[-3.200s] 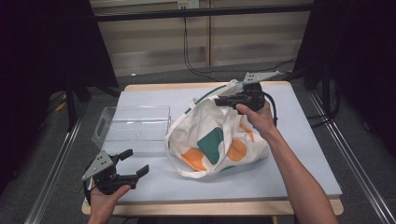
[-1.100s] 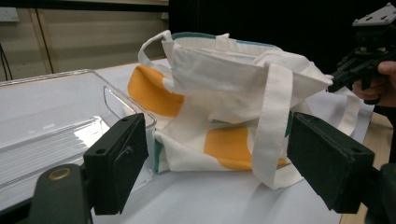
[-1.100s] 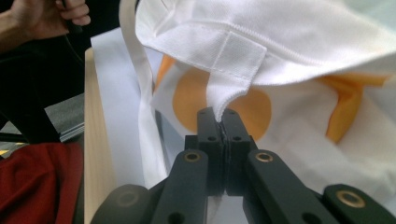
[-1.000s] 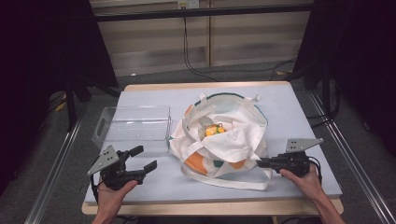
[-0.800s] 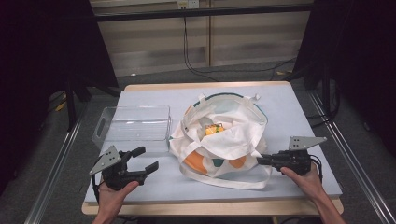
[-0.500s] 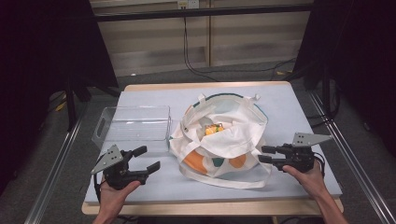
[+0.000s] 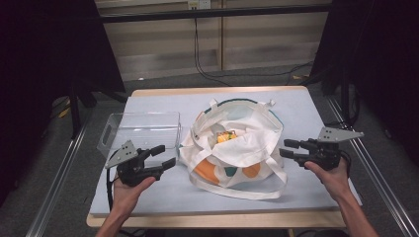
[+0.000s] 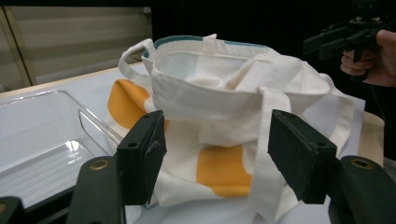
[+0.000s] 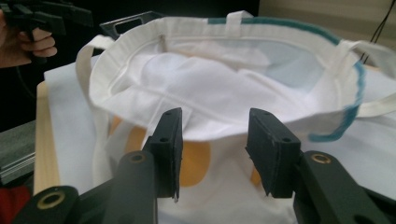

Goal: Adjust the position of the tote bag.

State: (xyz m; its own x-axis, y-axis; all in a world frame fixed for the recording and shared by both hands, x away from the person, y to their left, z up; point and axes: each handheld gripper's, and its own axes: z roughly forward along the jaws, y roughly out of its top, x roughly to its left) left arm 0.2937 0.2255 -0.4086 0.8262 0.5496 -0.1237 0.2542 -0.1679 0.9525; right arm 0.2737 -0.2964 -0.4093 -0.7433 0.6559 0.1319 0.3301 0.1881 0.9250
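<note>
Tote bag (image 7: 232,148) sits on grey-topped table (image 7: 316,118) in dark room, both grippers' fingers open.

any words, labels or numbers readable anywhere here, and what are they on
None can be read.
Tote bag: only orange and teal shapes, no lettering.
Yellow-orange item inside the bag: any print on it is too small and blurred.
Clear plastic bin: no label visible.
</note>
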